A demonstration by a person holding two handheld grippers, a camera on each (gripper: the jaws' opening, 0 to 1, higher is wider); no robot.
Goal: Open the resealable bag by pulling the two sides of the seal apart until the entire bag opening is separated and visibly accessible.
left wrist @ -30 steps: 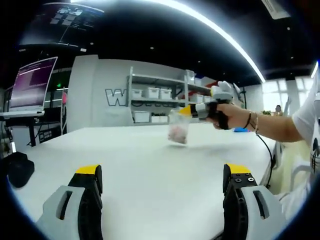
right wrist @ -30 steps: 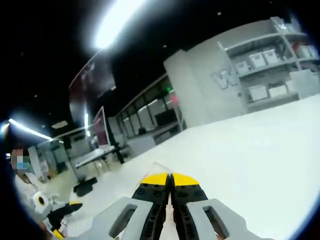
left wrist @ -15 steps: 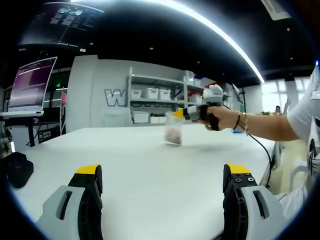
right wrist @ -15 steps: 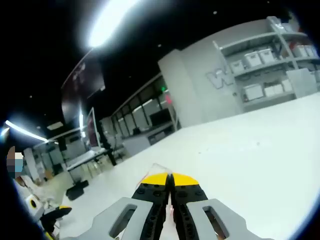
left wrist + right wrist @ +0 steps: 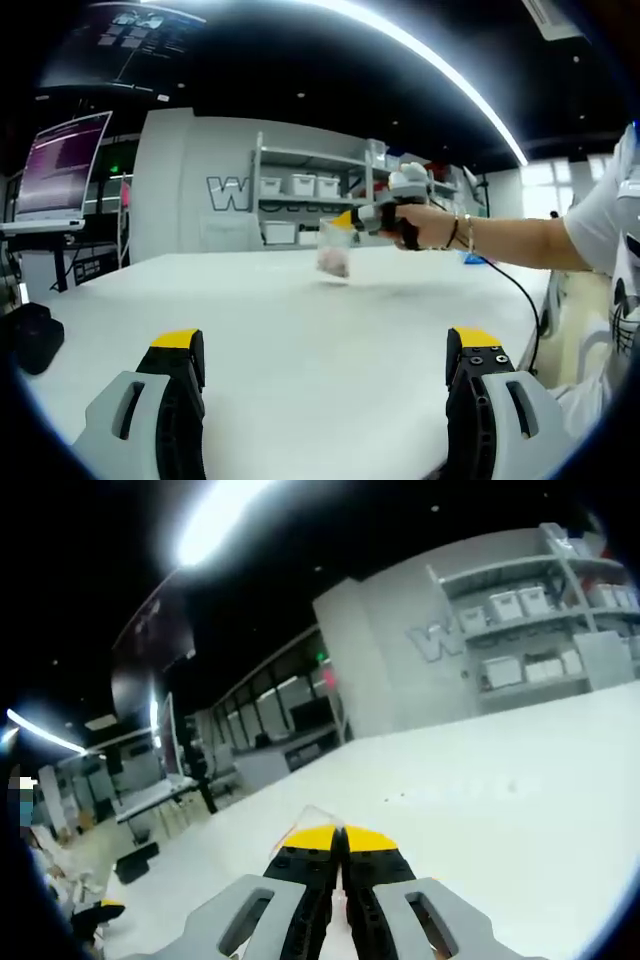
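Grey hand-held gripper (image 5: 320, 345) w/ yellow-tipped black jaws; white printed tee (image 5: 612, 235), wrist bracelets (image 5: 459, 232).

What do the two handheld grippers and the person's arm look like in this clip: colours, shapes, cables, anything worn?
Both grippers have grey moulded jaws with slotted sides, black inner faces and yellow tips: the left gripper shows screw holes on one jaw, and the right gripper has the same build. A black cable trails from it. The person's hand wears dark wrist bands, with a white printed short sleeve.
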